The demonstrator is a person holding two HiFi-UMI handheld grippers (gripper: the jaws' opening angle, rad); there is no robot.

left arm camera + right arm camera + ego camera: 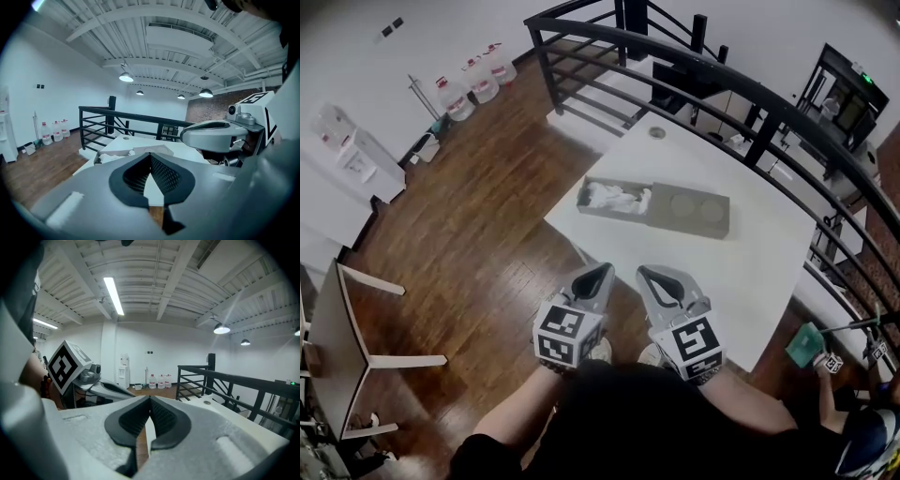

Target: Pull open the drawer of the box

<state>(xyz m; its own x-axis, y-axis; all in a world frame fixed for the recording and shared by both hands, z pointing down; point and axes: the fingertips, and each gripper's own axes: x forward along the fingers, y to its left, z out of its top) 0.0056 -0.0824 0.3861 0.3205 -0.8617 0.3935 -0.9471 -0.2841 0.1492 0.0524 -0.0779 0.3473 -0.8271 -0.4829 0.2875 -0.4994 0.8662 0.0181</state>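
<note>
The left gripper (598,272) and right gripper (649,275) are held at lower centre, short of the table (750,272), jaws pressed together on nothing, apparently because the drawer (614,199), seemingly holding white material, is already drawn leftward from the box (689,211) at frame centre.

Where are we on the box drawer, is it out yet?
Done, it seems: the drawer sticks out of the box on the table, with white stuff showing inside it. In hand: nothing. The left gripper and right gripper are both shut and empty, near the body and apart from the box. Left: probably nothing, unless the drawer should come out further.
</note>
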